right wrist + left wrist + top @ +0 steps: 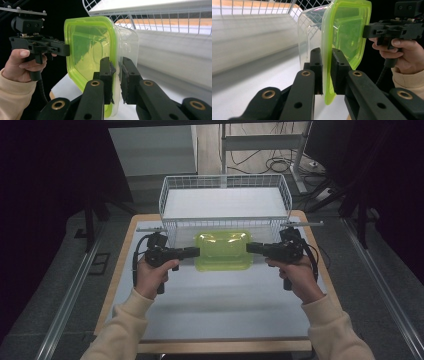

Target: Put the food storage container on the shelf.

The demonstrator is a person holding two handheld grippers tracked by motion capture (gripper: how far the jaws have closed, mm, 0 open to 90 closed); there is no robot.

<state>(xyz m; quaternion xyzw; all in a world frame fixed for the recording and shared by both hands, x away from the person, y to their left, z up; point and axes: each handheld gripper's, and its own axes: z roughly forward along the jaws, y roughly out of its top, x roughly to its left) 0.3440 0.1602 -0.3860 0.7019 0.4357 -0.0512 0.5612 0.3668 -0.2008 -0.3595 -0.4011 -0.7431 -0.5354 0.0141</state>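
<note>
A clear plastic container with a lime-green lid hangs level just in front of the wire basket. My left gripper is shut on its left rim and my right gripper on its right rim. In the left gripper view the jaws pinch the green rim, with the container standing edge-on beyond them and the other gripper at its far side. The right gripper view has my jaws clamped on the rim of the container, and the left gripper holds the opposite edge.
A white wire basket stands at the back of the table, right behind the container. The white tabletop with its wooden border stretches toward the person. Dark floor, rails and cables surround the table.
</note>
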